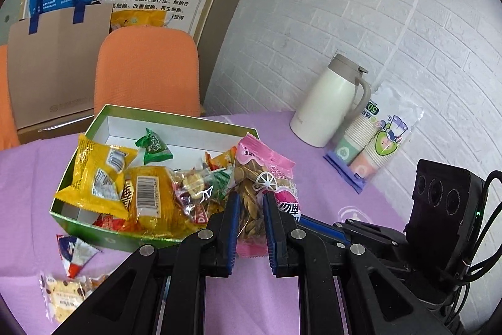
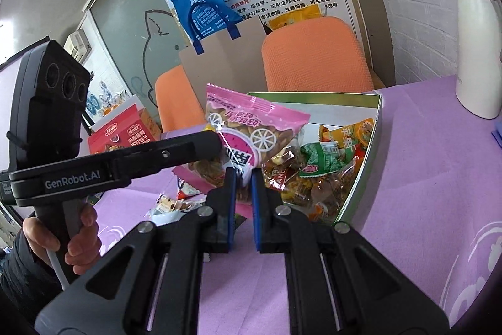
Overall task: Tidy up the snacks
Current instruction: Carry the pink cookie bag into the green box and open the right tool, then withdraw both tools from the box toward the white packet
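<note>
A pink packet of seeds [image 1: 266, 168] [image 2: 251, 121] stands upright over the near edge of the green box [image 1: 175, 118] [image 2: 373, 128]. The box holds several snack packs, yellow, green and clear. My left gripper [image 1: 251, 203] is shut on the packet's lower half, its blue pads pressing both sides. My right gripper [image 2: 243, 175] is shut on the packet's bottom edge from the other side. A hand [image 2: 81, 237] holds the left gripper's handle. Two small packets, a triangular one [image 1: 75, 253] and a cookie one [image 1: 62, 294], lie on the purple cloth beside the box.
A white thermos jug [image 1: 326, 103] and a sleeve of paper cups [image 1: 373, 143] stand at the back right by the brick wall. Orange chairs [image 1: 147, 71] sit behind the table. A red carton [image 2: 122, 134] is off to the left.
</note>
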A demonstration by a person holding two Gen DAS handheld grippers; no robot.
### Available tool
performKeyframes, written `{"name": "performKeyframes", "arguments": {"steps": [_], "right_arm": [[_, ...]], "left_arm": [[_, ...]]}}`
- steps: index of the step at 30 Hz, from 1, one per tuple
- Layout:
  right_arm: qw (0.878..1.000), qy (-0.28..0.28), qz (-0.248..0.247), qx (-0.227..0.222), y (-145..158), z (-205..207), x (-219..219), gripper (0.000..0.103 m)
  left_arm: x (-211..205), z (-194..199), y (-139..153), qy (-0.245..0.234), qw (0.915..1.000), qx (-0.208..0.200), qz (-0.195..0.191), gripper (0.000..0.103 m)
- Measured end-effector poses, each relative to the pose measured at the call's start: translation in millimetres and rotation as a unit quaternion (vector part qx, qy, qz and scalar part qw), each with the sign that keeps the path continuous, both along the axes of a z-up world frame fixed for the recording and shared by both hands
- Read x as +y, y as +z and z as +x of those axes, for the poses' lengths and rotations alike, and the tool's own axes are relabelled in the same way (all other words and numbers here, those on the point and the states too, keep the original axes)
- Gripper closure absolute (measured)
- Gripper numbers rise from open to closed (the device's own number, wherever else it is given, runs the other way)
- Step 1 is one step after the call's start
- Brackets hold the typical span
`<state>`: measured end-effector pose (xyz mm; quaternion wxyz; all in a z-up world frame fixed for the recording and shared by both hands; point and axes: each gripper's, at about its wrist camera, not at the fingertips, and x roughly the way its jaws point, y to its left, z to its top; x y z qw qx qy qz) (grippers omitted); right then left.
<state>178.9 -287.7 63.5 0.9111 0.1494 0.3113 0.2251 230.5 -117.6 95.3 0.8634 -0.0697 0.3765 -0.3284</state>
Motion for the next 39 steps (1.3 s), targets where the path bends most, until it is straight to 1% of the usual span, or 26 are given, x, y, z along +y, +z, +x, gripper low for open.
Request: {"name": "performKeyframes", "arguments": {"steps": [6, 7, 8, 9, 10, 11, 12, 13, 14, 15, 16, 18, 24, 27, 29, 30, 32, 34, 37, 39], "right_arm": [[1.000, -0.003, 0.006, 0.014, -16, 27, -9, 0.092], [1.000, -0.004, 0.004, 0.016, -19, 31, -9, 0.091], [1.000, -0.002, -0.002, 0.017, -21, 34, -8, 0.089], [1.000, -0.001, -0.011, 0.018, -24, 37, -7, 0.089], [1.000, -0.002, -0.023, 0.018, -27, 38, -6, 0.075], [0.999, -0.008, -0.035, 0.017, -28, 38, -6, 0.051], [0.999, -0.016, -0.044, 0.012, -29, 36, -7, 0.042], [0.998, -0.024, -0.051, 0.005, -29, 33, -9, 0.035], [0.998, -0.024, -0.054, -0.001, -30, 31, -11, 0.035], [0.998, -0.024, -0.055, -0.002, -29, 28, -12, 0.035], [0.998, -0.026, -0.054, -0.002, -29, 27, -14, 0.032], [0.998, -0.034, -0.053, -0.003, -26, 22, -17, 0.025], [0.998, -0.040, -0.045, -0.006, -14, 8, -17, 0.019], [0.999, -0.034, -0.035, -0.005, -6, -2, -14, 0.010], [0.999, -0.029, -0.034, -0.013, 1, -12, -9, 0.004], [0.999, -0.028, -0.036, -0.018, 3, -17, -7, 0.003], [0.998, -0.023, -0.044, -0.027, 7, -28, 0, 0.001], [0.998, -0.018, -0.049, -0.031, 9, -38, 7, 0.001], [0.998, -0.012, -0.052, -0.033, 8, -56, 16, 0.001], [0.998, -0.017, -0.050, -0.032, 7, -66, 20, 0.001]], "left_arm": [[-7, 32, -18, -0.002, 0.9998, 0.019, 0.000, 0.088], [-7, 35, -21, -0.003, 0.9998, 0.021, 0.001, 0.088], [-8, 38, -24, -0.004, 0.9998, 0.020, 0.007, 0.086], [-10, 40, -26, -0.005, 0.9997, 0.019, 0.014, 0.076], [-10, 41, -28, 0.001, 0.9995, 0.017, 0.028, 0.065], [-9, 40, -30, 0.014, 0.9990, 0.012, 0.041, 0.031], [-6, 38, -29, 0.035, 0.9981, 0.001, 0.051, 0.011], [0, 33, -27, 0.055, 0.9968, -0.022, 0.054, 0.009], [3, 28, -25, 0.063, 0.9956, -0.041, 0.055, 0.006], [5, 26, -23, 0.065, 0.9949, -0.048, 0.060, 0.003], [7, 24, -22, 0.070, 0.9940, -0.050, 0.068, 0.002], [12, 22, -20, 0.072, 0.9937, -0.050, 0.069, 0.002], [28, 7, -13, 0.081, 0.9938, -0.046, 0.061, 0.002], [40, -8, -8, 0.087, 0.9937, -0.043, 0.055, 0.002], [48, -19, -5, 0.102, 0.9921, -0.041, 0.061, 0.002], [52, -24, -4, 0.109, 0.9912, -0.038, 0.064, 0.002], [64, -37, -4, 0.111, 0.9919, -0.033, 0.053, 0.002], [77, -49, -6, 0.123, 0.9912, -0.024, 0.043, 0.002], [97, -66, -15, 0.148, 0.9881, 0.001, 0.043, 0.002], [109, -77, -24, 0.156, 0.9870, 0.013, 0.038, 0.002]]}}
